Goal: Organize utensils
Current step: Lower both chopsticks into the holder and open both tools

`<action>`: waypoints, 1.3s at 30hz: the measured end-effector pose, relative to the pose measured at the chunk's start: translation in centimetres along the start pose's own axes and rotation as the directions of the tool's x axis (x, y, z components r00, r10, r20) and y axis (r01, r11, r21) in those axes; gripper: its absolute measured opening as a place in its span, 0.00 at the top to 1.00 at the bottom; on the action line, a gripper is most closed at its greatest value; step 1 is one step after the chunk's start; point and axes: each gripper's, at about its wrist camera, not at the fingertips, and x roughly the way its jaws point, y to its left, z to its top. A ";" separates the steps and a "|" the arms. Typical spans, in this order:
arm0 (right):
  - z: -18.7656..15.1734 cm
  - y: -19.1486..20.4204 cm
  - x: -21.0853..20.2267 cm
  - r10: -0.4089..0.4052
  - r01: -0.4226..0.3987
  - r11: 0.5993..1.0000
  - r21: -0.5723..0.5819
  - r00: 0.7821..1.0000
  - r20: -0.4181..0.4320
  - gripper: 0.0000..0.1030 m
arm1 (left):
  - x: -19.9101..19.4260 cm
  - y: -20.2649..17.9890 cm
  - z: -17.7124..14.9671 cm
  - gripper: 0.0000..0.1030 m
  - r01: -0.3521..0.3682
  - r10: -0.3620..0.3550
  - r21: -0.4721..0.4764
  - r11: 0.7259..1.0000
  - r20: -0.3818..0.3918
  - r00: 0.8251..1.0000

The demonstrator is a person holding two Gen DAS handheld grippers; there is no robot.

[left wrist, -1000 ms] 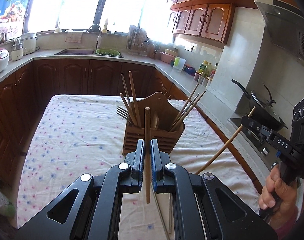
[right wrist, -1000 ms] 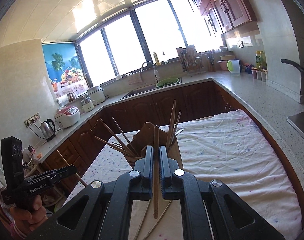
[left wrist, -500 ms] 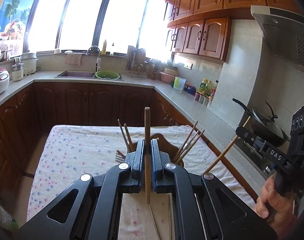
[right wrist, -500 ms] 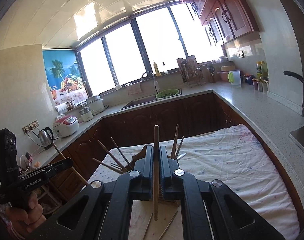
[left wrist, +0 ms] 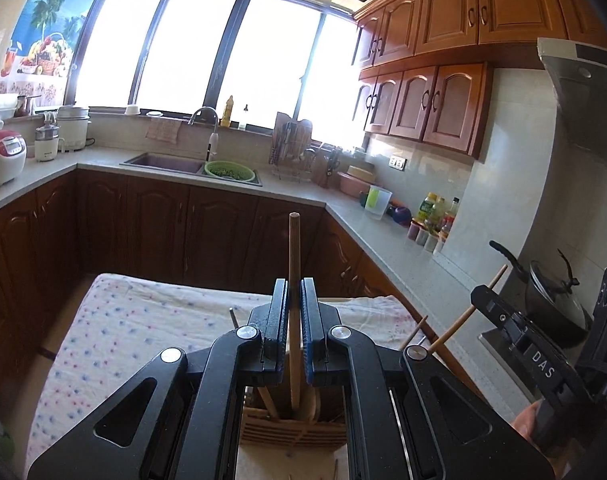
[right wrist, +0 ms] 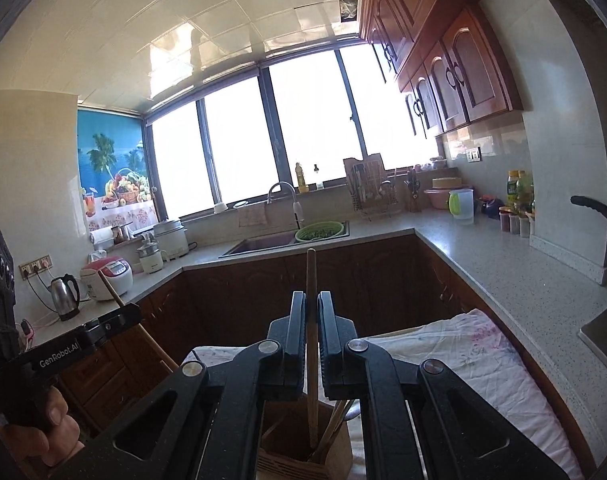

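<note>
My left gripper point(left wrist: 294, 286) is shut on a wooden chopstick point(left wrist: 294, 248) that stands upright between its pads. Right below it sits the slatted wooden utensil holder point(left wrist: 291, 426) with several chopsticks in it, mostly hidden behind the jaws. My right gripper point(right wrist: 312, 298) is shut on a second upright chopstick point(right wrist: 311, 276), also above the holder point(right wrist: 295, 454). Each view shows the other gripper at its side, held by a hand: the right gripper point(left wrist: 481, 294) with its slanted stick, the left gripper point(right wrist: 132, 314) likewise.
The holder stands on a table under a floral cloth point(left wrist: 135, 320). An L-shaped counter runs behind it with a sink point(left wrist: 163, 162), a green colander point(left wrist: 229, 170), bottles point(left wrist: 435, 210) and a wok point(left wrist: 551, 296) at the right. A rice cooker point(right wrist: 107, 276) and kettle point(right wrist: 65, 296) stand left.
Both grippers rose and came forward over the holder, each still gripping its chopstick. The holder slid from ahead of the jaws to beneath them, and more of the wall and windows shows.
</note>
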 end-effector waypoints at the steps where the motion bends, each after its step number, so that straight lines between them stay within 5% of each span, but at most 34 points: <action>1: -0.6 -0.2 0.4 -0.002 0.002 1.000 0.004 1.000 -0.012 0.95 | 0.4 0.1 -0.6 0.95 -0.001 0.001 0.000 1.000 -0.012 1.000; 16: -5.9 -1.1 3.1 -0.007 0.010 1.000 0.019 0.989 -0.149 0.94 | 3.5 0.7 -6.8 0.94 -0.008 0.013 0.030 1.000 -0.169 0.986; 28: -6.1 -1.5 3.2 -0.002 0.011 0.999 0.050 0.984 -0.178 0.92 | 3.6 0.7 -6.8 0.93 -0.017 0.023 0.035 0.999 -0.183 0.983; 34: -5.9 -1.7 3.1 0.008 0.004 0.998 0.066 0.984 -0.179 0.88 | 3.2 1.1 -6.7 0.80 -0.027 0.030 0.017 0.999 -0.187 0.982; 39: -5.6 -2.3 1.9 0.014 0.002 0.995 0.100 0.988 -0.153 0.62 | 1.7 1.3 -6.5 0.70 -0.026 0.027 0.006 1.000 -0.164 0.986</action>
